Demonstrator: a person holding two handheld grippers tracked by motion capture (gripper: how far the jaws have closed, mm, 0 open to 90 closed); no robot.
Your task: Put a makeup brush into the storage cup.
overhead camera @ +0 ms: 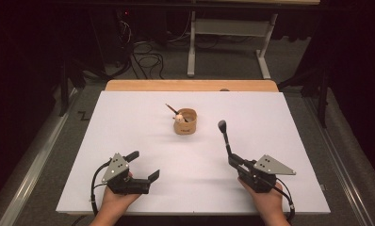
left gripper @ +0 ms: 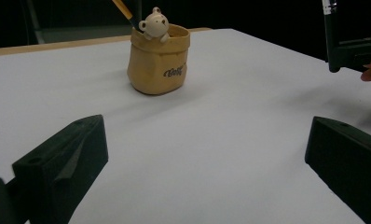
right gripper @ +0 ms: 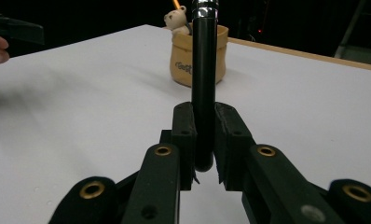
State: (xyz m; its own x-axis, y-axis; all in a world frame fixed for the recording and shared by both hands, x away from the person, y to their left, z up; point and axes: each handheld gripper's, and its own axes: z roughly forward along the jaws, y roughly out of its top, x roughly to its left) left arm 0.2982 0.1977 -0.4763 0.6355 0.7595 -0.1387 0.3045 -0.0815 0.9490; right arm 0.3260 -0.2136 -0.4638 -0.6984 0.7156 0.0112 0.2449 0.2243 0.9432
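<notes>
Right gripper (overhead camera: 233, 160) at lower right of the high view, clamped on the butt of a black brush (overhead camera: 224, 136); handle angled up toward frame centre, dark head at top, bristles too small to resolve. In the right gripper view same brush (right gripper: 204, 70) rising up the middle, pinched between both pads, silver ferrule cut off by the top edge, head out of frame. Left gripper (overhead camera: 143, 165) at lower left of the high view, jaws wide, nothing between them, hand (overhead camera: 115, 197) partly cut off by the bottom edge. In the left gripper view both jaws only partly in frame at the lower corners, bare white table (left gripper: 230, 140) between. Tan cup (overhead camera: 185, 121) near centre of the high view, well apart from both grippers; small bear figure on its rim, thin pencil (overhead camera: 171, 109) leaning out toward upper left. Cup (left gripper: 159, 60) in upper centre of the left gripper view, lettering on its side not fully legible, pencil cut off at top edge. In the right gripper view cup (right gripper: 181, 63) partly hidden behind the brush handle. Surroundings beyond the table dark, hard to make out.
</notes>
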